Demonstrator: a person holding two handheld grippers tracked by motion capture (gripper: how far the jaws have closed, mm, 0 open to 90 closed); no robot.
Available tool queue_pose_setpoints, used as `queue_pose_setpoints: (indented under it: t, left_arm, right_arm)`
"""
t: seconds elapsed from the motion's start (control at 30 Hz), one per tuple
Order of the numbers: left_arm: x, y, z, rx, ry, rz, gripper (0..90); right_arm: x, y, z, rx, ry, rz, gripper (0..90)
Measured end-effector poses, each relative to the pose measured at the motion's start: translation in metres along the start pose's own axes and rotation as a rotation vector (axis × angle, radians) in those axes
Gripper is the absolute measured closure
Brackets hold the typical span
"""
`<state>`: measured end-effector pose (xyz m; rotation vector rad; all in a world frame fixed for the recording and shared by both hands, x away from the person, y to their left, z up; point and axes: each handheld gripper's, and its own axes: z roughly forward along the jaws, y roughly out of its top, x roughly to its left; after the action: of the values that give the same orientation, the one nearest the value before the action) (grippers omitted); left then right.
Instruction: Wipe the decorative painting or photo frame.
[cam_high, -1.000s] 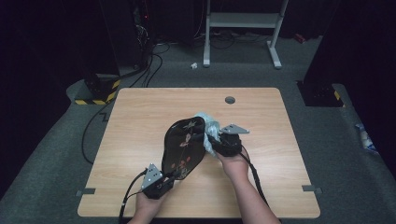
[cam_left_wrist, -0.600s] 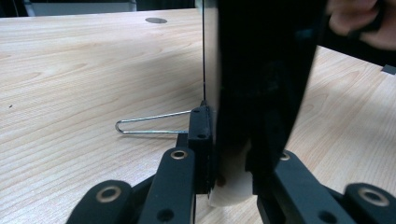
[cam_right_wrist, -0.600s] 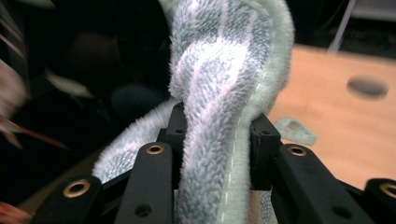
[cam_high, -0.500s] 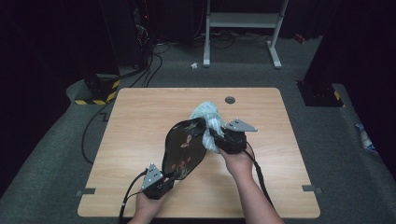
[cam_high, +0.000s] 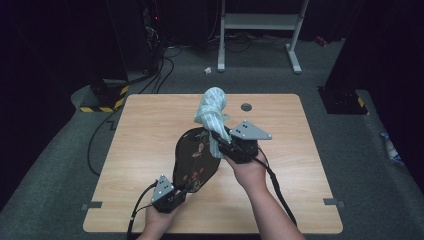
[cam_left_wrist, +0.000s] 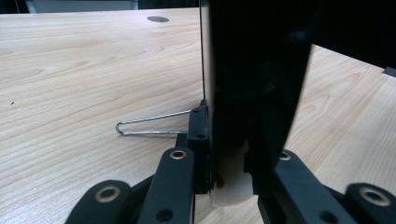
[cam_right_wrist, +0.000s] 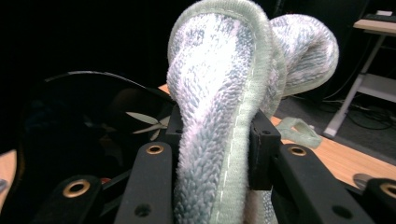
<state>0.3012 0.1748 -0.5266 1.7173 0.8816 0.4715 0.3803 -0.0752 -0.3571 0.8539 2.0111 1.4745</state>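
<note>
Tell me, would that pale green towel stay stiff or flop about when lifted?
Probably floppy: the towel bends over in a soft loop above the right hand-held gripper. It looks light for its size, since one pinch holds it up. Its fuzzy pile likely grips well rather than slipping.

Bright overhead light on the table (cam_high: 150, 150), dark surroundings; close gripper views blur softly.
</note>
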Motion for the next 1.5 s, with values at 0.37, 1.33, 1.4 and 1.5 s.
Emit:
queue_pose_setpoints:
  t: [0.37, 1.33, 1.4, 1.5]
  left_arm:
    - [0.000, 0.000, 0.000, 0.001, 0.000, 0.002, 79.4]
    - [0.009, 0.001, -0.007, 0.042, -0.051, -0.007, 80.2]
    - [0.009, 0.001, -0.008, 0.039, -0.055, -0.002, 80.2]
    - [0.009, 0.000, -0.008, 0.031, -0.061, 0.010, 80.2]
  right_arm:
    - [-0.032, -0.033, 0.015, 0.099, -0.035, 0.094, 67.6]
    - [-0.032, -0.049, 0.003, 0.093, 0.003, 0.076, 67.5]
    - [-0.033, -0.046, 0.002, 0.086, 0.002, 0.071, 67.5]
    - [-0.034, -0.042, 0.000, 0.067, 0.004, 0.072, 67.5]
